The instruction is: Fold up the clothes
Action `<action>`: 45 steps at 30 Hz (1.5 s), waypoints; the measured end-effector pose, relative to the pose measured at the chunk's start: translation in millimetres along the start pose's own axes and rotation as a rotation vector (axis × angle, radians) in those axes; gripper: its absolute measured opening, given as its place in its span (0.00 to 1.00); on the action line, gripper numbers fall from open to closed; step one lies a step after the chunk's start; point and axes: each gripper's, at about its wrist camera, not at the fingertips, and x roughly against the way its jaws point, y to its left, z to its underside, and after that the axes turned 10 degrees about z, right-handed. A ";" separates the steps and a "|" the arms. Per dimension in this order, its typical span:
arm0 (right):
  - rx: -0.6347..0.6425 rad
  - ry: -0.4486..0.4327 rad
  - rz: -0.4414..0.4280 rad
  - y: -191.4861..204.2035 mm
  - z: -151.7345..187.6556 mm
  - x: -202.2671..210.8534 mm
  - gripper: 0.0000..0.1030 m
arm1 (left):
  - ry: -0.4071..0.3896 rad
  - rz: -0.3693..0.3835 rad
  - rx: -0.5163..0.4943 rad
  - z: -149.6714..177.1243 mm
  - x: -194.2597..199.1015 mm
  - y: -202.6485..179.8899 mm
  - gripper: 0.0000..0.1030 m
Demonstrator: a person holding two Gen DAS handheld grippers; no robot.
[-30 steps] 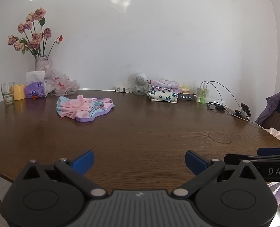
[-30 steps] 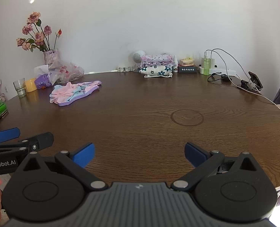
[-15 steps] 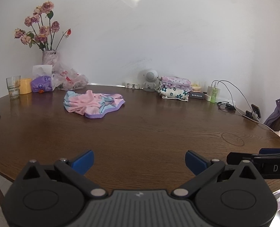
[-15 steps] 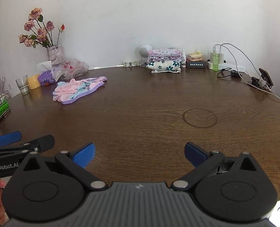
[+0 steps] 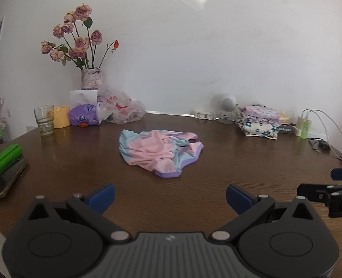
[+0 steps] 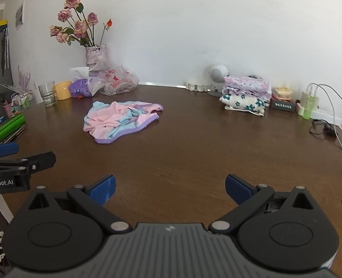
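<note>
- Left claw point(image 5: 169, 193) spread wide, holding nothing, low over near edge of surface point(image 5: 217, 162).
- Right claw point(image 6: 169, 188) also spread, empty, just beside the left one.
- Crumpled garment point(image 5: 158, 153), pink, blue and purple, lying mid-surface, well apart from both claws.
- Risk: pinching several bunched layers at once, giving a lopsided fold; cause, no clear hem or corner visible.
- Risk: dragging cloth left into glass point(image 5: 43, 120) or yellow cup point(image 5: 61, 117); both near, glass likely to tip.
- Risk: thin fabric slipping from a shallow pinch.
- Counts, left to right: one green box point(image 5: 3, 161), one glass, one yellow cup, one vase point(image 5: 91, 78), one loose garment, one folded stack point(image 5: 260, 124) of at least two pieces.
</note>
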 end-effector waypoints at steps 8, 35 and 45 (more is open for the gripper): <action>0.074 0.082 -0.122 28.2 -97.0 -95.3 0.99 | 0.020 -0.114 0.027 -66.5 -78.0 53.6 1.00; -0.026 0.243 -0.288 49.1 -169.7 -278.0 0.01 | 0.248 0.178 -0.008 -104.2 -220.5 104.5 0.08; 0.012 0.177 -0.191 -51.8 -144.2 -131.4 0.03 | 0.157 0.401 -0.253 -76.4 -77.8 -14.6 0.08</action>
